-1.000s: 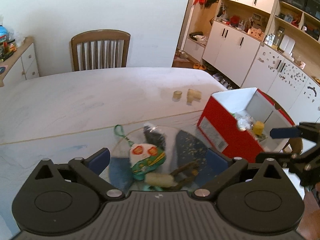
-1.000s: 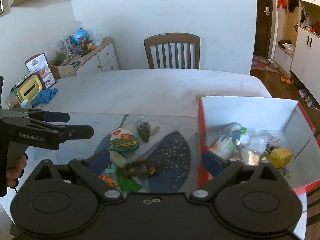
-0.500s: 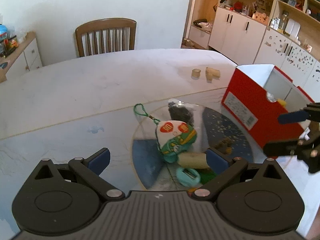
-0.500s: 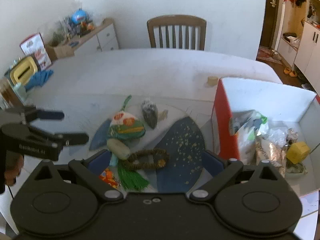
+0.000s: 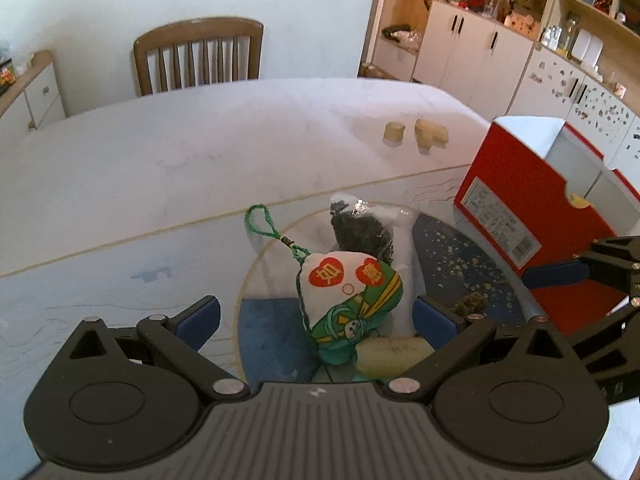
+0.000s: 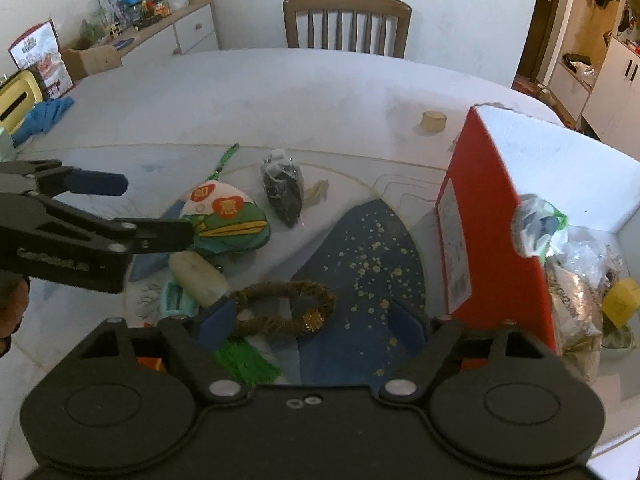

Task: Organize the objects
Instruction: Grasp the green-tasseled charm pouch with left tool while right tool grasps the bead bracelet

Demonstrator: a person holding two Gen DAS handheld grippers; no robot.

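Target item: bead bracelet (image 6: 286, 307) — a brown ring with a gold bead, lying flat on the round mat (image 6: 372, 240), just ahead of the right gripper (image 6: 308, 326).
Long axis: the ring is stretched left to right across the right wrist view, roughly in line with the gap between the jaws.
Bearing from jaws: left end of the ring lies against the left blue pad; right end falls between the pads, short of the right one.
Right jaw state: spread, and just been closing; the bracelet is partly between the pads, not pressed from both sides.
Nearer hand: right — the bracelet is at its fingertips.
Left gripper (image 5: 316, 316): jaws released and wide, hovering over the fabric sachet (image 5: 346, 300), which lies between the pads untouched.
Sachet axis: green cord loop points away from the left gripper, tail towards it.
Pose: both grippers pitched steeply down at the table (image 5: 168, 152).
Destination, judged: red box (image 6: 476, 216) at the right of the mat, already holding wrappers and a yellow block.
Neighbours: a pale cylinder (image 6: 196, 278) touches the bracelet's left end; risk of catching it.
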